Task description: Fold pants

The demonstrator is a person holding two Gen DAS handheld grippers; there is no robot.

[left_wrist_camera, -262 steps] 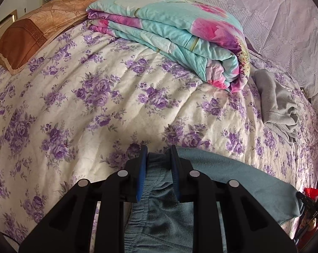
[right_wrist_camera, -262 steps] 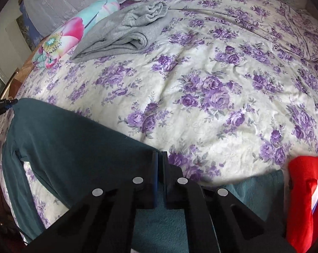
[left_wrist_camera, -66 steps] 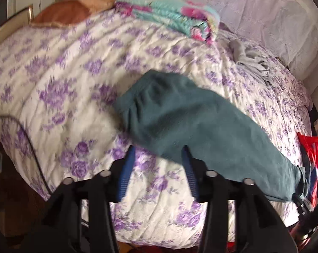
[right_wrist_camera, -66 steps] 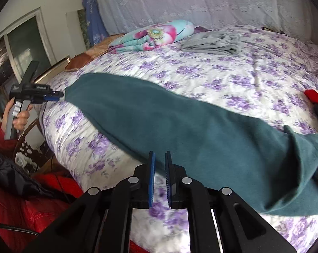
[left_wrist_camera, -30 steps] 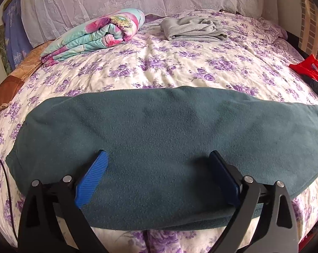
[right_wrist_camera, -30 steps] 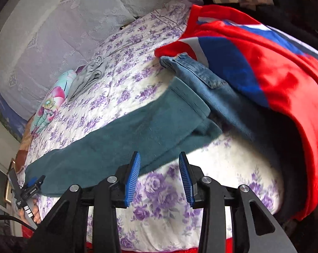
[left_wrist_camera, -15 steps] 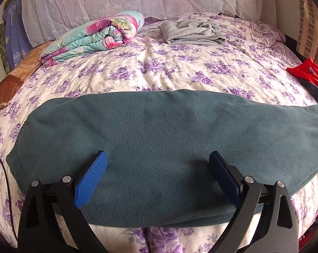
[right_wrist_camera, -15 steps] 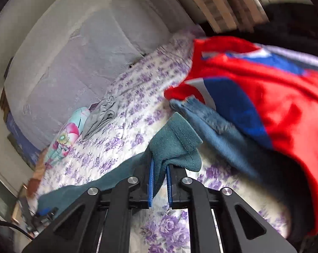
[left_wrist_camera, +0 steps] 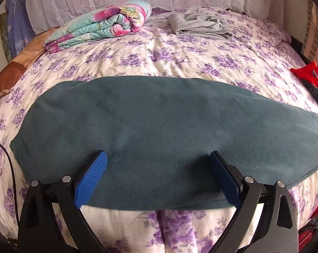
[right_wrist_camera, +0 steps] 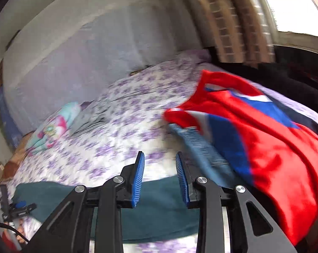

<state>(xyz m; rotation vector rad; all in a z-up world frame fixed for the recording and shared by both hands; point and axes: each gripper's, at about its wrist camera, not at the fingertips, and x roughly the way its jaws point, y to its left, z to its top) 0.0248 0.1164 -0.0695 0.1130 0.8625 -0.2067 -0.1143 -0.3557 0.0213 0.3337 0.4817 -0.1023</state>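
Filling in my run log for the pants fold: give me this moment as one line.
stage: fold pending | teal pants: flat across bed | left gripper: open above pants | right gripper: opening, nothing between the jaws

Open floral bedspread (left_wrist_camera: 159, 63) lies beyond the pants (left_wrist_camera: 159, 126) toward 12 o'clock. A folded quilt (left_wrist_camera: 100, 25) blocks 11, grey garment (left_wrist_camera: 201, 25) 1, red clothing (right_wrist_camera: 264, 147) 3.

**Teal pants: state and position**

One pair of pants (left_wrist_camera: 159, 126), dark teal fleece, matte, with no pattern visible. They lie flat on the bed (left_wrist_camera: 159, 50), doubled lengthwise into a single long band that runs side to side near the bed's front edge. The surface is smooth with few wrinkles. The left end is rounded and the right end tapers. In the right wrist view the band (right_wrist_camera: 159, 206) is blurred.
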